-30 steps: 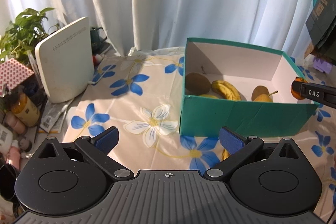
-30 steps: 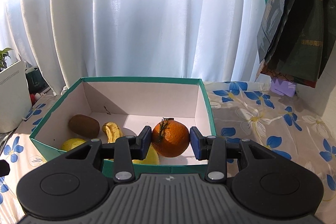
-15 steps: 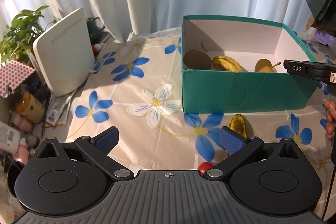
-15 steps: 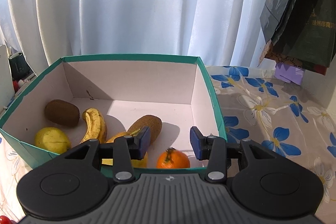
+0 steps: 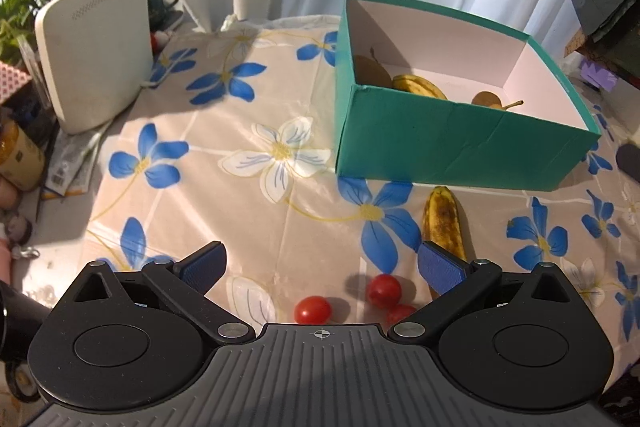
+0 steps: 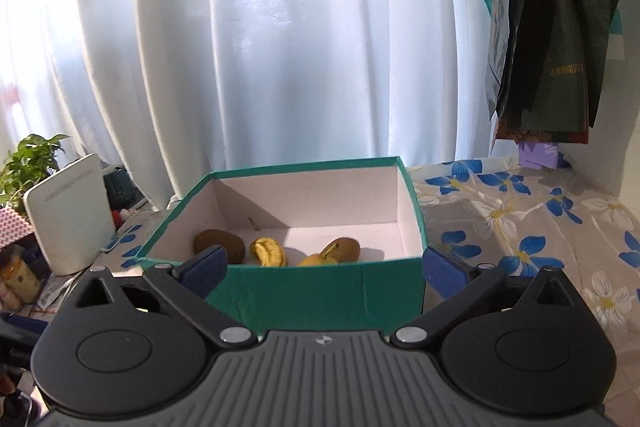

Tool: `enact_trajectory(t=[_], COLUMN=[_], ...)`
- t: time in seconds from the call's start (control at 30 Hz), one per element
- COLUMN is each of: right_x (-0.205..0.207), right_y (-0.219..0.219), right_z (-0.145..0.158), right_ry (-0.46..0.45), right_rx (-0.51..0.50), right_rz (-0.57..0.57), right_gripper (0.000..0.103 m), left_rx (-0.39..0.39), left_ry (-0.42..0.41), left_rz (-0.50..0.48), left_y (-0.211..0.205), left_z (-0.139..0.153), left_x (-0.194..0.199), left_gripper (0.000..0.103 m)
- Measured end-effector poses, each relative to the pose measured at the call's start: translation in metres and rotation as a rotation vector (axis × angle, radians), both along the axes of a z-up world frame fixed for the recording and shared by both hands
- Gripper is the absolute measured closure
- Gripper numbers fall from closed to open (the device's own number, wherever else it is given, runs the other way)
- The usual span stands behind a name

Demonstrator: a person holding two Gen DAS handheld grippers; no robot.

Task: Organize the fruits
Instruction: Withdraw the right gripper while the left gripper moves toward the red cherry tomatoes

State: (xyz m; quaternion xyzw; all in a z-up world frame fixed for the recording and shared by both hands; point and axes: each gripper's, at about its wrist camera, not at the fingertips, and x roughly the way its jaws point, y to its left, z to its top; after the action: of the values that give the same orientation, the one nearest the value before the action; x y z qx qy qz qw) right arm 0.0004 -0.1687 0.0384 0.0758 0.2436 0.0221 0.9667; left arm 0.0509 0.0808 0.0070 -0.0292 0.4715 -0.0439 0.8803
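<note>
**Loose banana next for the box**

The banana (image 5: pixel 443 223) lies on the surface just in front of the green box (image 5: pixel 460 143), long axis pointing toward the box wall. Left gripper (image 5: pixel 322 263) jaws are spread and empty above the cherry tomatoes (image 5: pixel 313 309); better to pinch the banana across its width. Right gripper (image 6: pixel 326 265) jaws have just been opening, with nothing between them.

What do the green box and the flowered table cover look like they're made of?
The green box looks like cardboard: matt teal outside, plain white inside, with thin walls and faint creases on its front wall. The flowered table cover looks like thin plastic sheeting, perhaps vinyl: it is glossy, catches sunlight, and lies in sharp fold lines and small wrinkles. Touch would be needed to be sure.
</note>
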Motion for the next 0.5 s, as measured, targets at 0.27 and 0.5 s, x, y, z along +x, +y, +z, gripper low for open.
enact_trajectory(t=[0.27, 0.5], right_x=[-0.026, -0.041], right_y=[-0.007, -0.016], right_z=[-0.012, -0.017], right_ry=[0.067, 0.088], right_rx=[0.021, 0.045], right_rz=[-0.071, -0.117], right_gripper=[0.0, 0.0], left_rx=[-0.127, -0.164], left_ry=[0.095, 0.172], left_rz=[-0.122, -0.134], left_y=[-0.004, -0.001], left_z=[-0.013, -0.024], left_x=[0.01, 0.011], left_gripper=[0.0, 0.0])
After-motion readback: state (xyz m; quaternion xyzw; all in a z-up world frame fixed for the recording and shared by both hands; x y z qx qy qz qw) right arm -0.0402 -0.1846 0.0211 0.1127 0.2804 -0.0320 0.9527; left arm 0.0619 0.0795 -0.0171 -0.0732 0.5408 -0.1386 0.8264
